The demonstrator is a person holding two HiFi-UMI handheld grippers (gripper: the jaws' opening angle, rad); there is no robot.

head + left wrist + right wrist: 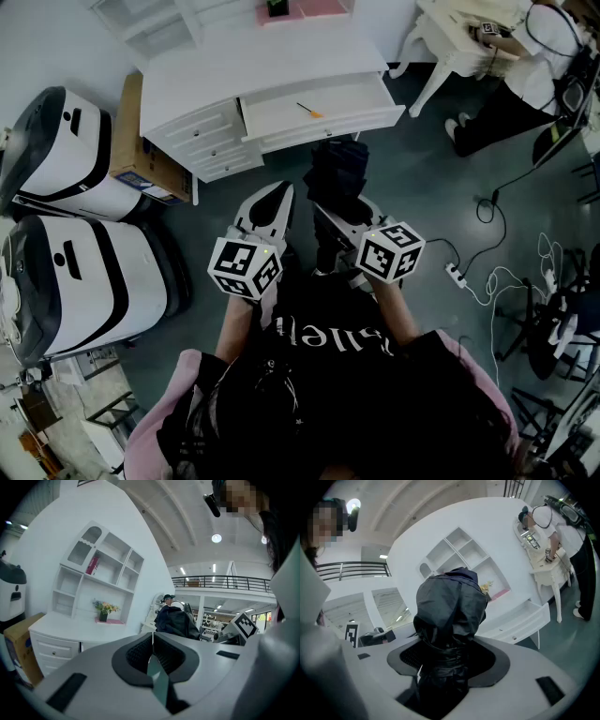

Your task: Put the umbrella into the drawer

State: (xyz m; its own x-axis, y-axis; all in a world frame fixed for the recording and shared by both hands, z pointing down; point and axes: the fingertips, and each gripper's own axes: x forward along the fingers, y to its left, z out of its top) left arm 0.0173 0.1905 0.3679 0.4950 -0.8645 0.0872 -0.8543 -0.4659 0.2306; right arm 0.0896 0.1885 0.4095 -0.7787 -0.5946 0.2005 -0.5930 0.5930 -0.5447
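Umbrella (336, 173) held in the right tongs, not in the drawer yet

The right tongs (345, 208) are closed on the black umbrella. It is folded up and its cloth looks crumpled and bunched. In the right gripper view the umbrella (450, 606) fills the gap between the two jaws, and they stand wide around its lower part. Its top end sticks out past the tips, toward the desk.

The left tongs (272, 192) hold nothing. In the left gripper view the left tongs (153, 641) have both jaws pressed together, with nothing between them. The two tongs are side by side in front of the person, the left ones just beside the umbrella.

The white desk (253, 66) stands ahead of the person. Its wide drawer (281, 117) is pulled open. A small orange stick (309, 110) lies inside it. The umbrella is up in the air in front of the drawer, near its front wall but outside it.

A cardboard box (141, 141) leans at the left side of the desk. White shelves (98, 573) stand on the desk's top, with a pot of flowers (104, 609) below them.
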